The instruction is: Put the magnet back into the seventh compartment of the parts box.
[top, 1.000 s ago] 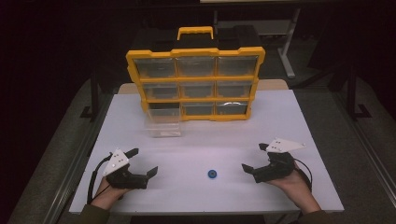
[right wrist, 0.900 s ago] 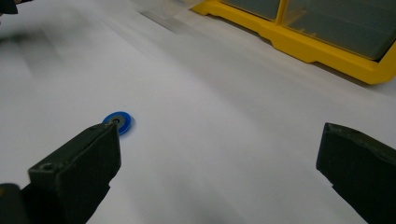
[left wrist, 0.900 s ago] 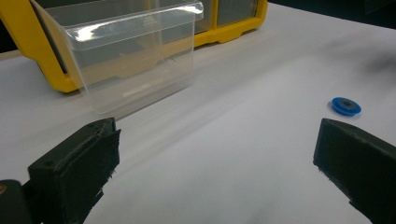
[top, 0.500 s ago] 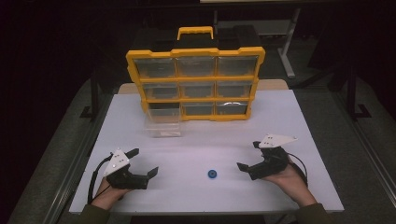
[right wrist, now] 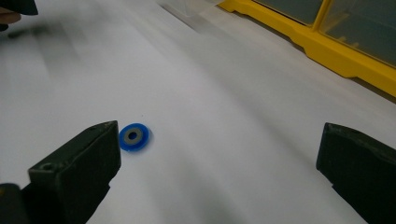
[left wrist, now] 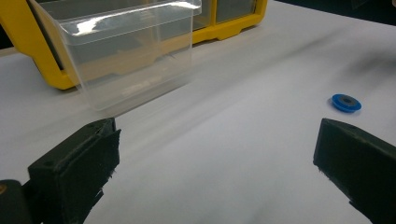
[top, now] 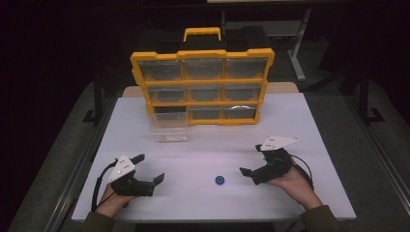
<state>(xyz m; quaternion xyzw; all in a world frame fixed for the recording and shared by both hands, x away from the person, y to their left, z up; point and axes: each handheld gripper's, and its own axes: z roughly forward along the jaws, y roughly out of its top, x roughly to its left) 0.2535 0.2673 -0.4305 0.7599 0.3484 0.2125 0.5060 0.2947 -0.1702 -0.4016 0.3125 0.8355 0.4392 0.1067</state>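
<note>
Since a second ago the right gripper (top: 250,160) has slid in toward the blue washer (top: 220,180), jaws wide and empty. At twelve o'clock stands the yellow organizer (top: 203,87), its clear drawer (top: 168,127) pulled out onto the white table (top: 309,125). Left gripper (top: 147,170) waits, wide too. Washer lies ungrasped at six o'clock; pickup and drop remain.

I see a blue washer (top: 220,180) with dark centre, lower middle of frame, on a plain white table (top: 290,121). Yellow organizer (top: 202,86), upper centre, has grey-clear drawers. Clear bin (top: 168,127). Both grippers' jaws black.
</note>
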